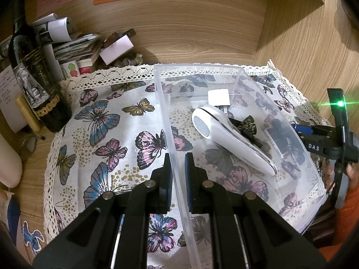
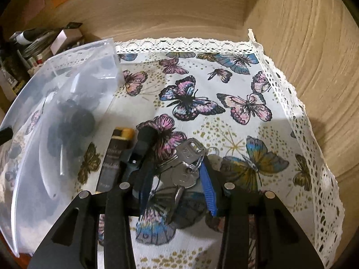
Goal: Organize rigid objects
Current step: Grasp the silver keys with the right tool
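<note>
A clear plastic bin [image 1: 170, 121] stands on the butterfly cloth [image 1: 107, 121]. My left gripper [image 1: 178, 163] is shut on the bin's left wall. Inside lie a white handheld device [image 1: 224, 139], a white charger [image 1: 218, 98], a dark butterfly clip [image 1: 248, 125] and a dark box [image 1: 280, 136]. My right gripper [image 2: 177, 170] is shut on a bunch of keys [image 2: 186, 163] just above the cloth [image 2: 224, 112], right of the bin [image 2: 33, 134]. A dark lighter-like box [image 2: 114, 157] lies by its left finger. The right gripper also shows in the left wrist view [image 1: 303, 130].
A dark bottle [image 1: 33, 71] stands at the cloth's left edge with stacked papers and small boxes [image 1: 74, 44] behind it. Wooden walls [image 1: 190, 29] close the back and right side [image 2: 314, 67]. Lace trim [image 2: 291, 103] marks the cloth's edge.
</note>
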Demonstrator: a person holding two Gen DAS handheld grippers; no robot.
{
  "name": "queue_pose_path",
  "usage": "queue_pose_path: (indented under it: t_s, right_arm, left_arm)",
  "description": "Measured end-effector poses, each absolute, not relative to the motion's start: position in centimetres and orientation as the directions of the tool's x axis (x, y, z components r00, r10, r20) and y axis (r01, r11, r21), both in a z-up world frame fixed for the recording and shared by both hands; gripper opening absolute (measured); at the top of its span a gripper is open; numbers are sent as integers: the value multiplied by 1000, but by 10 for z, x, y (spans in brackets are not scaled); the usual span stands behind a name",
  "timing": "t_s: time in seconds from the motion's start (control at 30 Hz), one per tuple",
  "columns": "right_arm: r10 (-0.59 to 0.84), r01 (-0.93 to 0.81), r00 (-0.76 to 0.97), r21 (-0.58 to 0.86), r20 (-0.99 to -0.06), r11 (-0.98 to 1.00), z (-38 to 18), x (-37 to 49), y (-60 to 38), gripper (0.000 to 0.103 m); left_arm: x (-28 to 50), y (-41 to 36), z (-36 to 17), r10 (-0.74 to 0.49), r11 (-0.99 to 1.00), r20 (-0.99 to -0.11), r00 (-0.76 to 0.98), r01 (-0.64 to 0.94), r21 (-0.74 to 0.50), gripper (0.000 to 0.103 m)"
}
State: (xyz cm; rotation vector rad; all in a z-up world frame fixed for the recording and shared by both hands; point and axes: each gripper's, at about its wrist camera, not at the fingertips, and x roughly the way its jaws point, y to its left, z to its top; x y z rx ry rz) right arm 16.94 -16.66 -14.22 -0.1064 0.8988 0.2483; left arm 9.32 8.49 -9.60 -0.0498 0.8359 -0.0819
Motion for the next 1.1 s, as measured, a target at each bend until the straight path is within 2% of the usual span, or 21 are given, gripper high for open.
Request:
queue_pose_path:
  t_s: [0.03, 0.07, 0.27, 0.53, 0.7, 0.87, 0.9, 0.93, 1.1]
  right_arm:
    - [164, -251, 601, 10, -782, 968, -142, 171, -167, 34]
    - [156, -244, 607, 4, -779, 970, -141, 171, -167, 27]
    - [141, -270, 616, -40, -775, 962, -138, 161, -170, 21]
    - [83, -229, 611, -76, -787, 970, -134, 144, -194, 20]
    - [71, -197, 606, -63, -792, 978, -134, 149, -194, 39]
    - [60, -200, 611, -80, -790, 977, -143, 162, -185, 37]
    - [67, -209, 613, -79, -787, 975, -142, 161, -183, 28]
    - [85, -223, 611, -68, -787, 972, -142, 161, -181, 26]
    - [100, -223, 623, -54, -776, 973, -137, 156, -180, 26]
  left_arm:
    - [94, 84, -96, -92, 996, -739, 668, 53, -76, 10]
    - [94, 84, -96, -92, 996, -739, 668, 53, -76, 10]
    - [95, 84, -96, -91, 996, -739, 668, 55, -73, 10]
    - [95, 84, -95, -91, 996, -739, 668, 55, -73, 10]
    - [95, 84, -96, -91, 996, -739, 668, 55, -73, 10]
    - [95, 84, -96, -91, 996, -739, 668, 55, -73, 10]
    - [95, 84, -95, -91, 996, -739, 668, 55, -72, 10]
    - [95, 84, -96, -90, 996, -739, 668, 55, -72, 10]
    - [95, 84, -96, -90, 996, -739, 668, 54, -73, 10]
